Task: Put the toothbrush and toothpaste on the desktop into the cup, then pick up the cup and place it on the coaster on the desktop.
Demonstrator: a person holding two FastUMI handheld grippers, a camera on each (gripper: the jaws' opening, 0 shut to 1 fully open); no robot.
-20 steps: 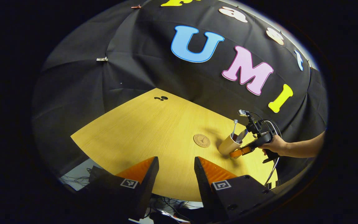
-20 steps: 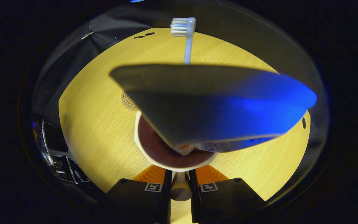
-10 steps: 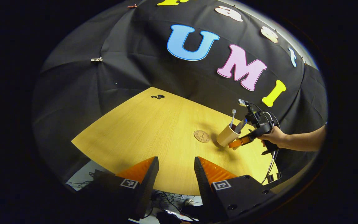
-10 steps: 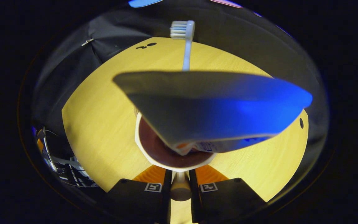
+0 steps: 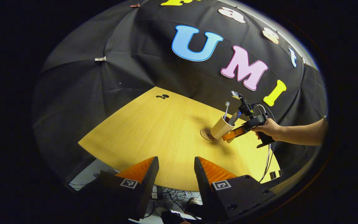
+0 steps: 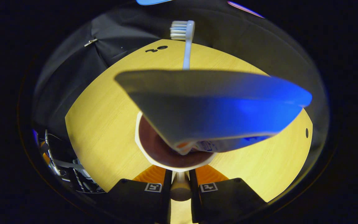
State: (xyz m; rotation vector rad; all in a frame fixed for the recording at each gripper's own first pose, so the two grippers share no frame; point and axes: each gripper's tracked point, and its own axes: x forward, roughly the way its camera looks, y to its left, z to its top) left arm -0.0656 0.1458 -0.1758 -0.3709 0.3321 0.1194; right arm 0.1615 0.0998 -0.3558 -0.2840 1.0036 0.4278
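A tan cup hangs tilted just above the wooden table, over the right part of the round coaster, which it partly hides. A white toothbrush and a toothpaste tube stand in it. A hand holds my right gripper against the cup's right side. In the right gripper view the cup sits close in front, its handle pinched by my right gripper. The tube spreads wide across that view, and the toothbrush rises behind it. My left gripper is open above the table's near edge, holding nothing.
Small black marks lie at the table's far corner. Cables lie on the floor below the near edge. A cord hangs from the right gripper near the table's right edge. Black cloth walls stand close behind the table.
The right gripper carried the cup left and farther back, from beside the coaster to over it. The coaster slid out of sight under the cup in the right gripper view. The left gripper stayed open.
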